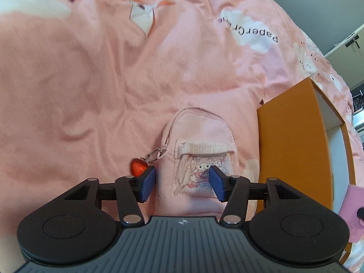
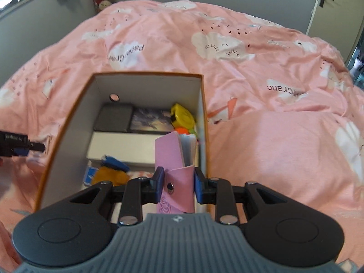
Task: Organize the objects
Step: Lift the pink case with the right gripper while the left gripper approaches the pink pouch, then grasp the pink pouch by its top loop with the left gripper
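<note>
in the left wrist view the left gripper (image 1: 182,183) hangs with jaws spread over the lower part of a small pink pouch (image 1: 200,157) at lower centre on the bed (image 1: 91,79), pads clear of it, the box (image 1: 293,150) edge close at right and wide open bedding above and left. in the right wrist view the right gripper (image 2: 178,185) pinches a pink wallet (image 2: 176,159) just inside the open box's (image 2: 68,122) right wall at lower centre. open bed lies to the right.

left hand-held gripper (image 1: 182,183) points steeply down, jaws apart and gripping nothing; right hand-held gripper (image 2: 178,185) tilts down, jaws clamped.
</note>
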A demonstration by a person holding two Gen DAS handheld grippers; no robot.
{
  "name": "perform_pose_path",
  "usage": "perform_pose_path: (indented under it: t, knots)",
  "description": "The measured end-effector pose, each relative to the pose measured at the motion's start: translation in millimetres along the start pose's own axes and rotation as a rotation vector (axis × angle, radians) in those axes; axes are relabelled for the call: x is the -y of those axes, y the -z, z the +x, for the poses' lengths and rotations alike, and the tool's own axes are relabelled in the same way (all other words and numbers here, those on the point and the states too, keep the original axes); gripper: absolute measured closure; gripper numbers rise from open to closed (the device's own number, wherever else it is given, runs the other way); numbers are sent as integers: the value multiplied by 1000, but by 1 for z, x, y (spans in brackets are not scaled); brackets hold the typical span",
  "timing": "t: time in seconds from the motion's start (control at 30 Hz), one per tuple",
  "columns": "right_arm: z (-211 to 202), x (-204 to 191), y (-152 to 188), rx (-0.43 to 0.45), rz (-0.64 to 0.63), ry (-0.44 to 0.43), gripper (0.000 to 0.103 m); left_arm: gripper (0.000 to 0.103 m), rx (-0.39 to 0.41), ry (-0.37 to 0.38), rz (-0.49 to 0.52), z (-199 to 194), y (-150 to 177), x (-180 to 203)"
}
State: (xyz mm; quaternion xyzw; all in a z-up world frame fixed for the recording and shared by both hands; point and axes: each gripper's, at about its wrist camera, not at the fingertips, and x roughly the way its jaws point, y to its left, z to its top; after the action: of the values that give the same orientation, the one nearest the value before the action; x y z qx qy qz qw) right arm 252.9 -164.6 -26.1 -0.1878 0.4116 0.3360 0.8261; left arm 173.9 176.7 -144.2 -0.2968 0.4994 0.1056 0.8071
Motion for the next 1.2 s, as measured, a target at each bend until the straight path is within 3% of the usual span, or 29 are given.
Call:
perform_pose_path:
  t: [0.1,0.17,0.33,0.43,0.6,0.73,0.93,1.1,1.2]
  knots:
    - [5,-2,5,-23,-33,32,74,40,0,2,-3,6,0,2]
    - [10,-11,9,-28,-79,72,74,47,8,2,2,5,1,3]
    - [27,-38,16,-64,-215,150,74,75,83,-27,45,-10,6,12]
    - [35,-47,20,-96,-254,177,74,81,130,-15,75,-24,9,19]
    - [44,-46,19,-134,-227,161,74,84,209,8,120,-49,13,28]
    - [46,-36,17,-182,-110,3,80,84,256,77,124,-76,15,37]
    - [45,-27,19,-198,-56,-30,81,84,322,220,235,-121,20,82]
    - [34,-22,21,-168,-46,1,81,84,279,326,364,-129,27,139]
    - [21,-14,17,-133,-20,1,81,84,216,339,426,-115,34,171]
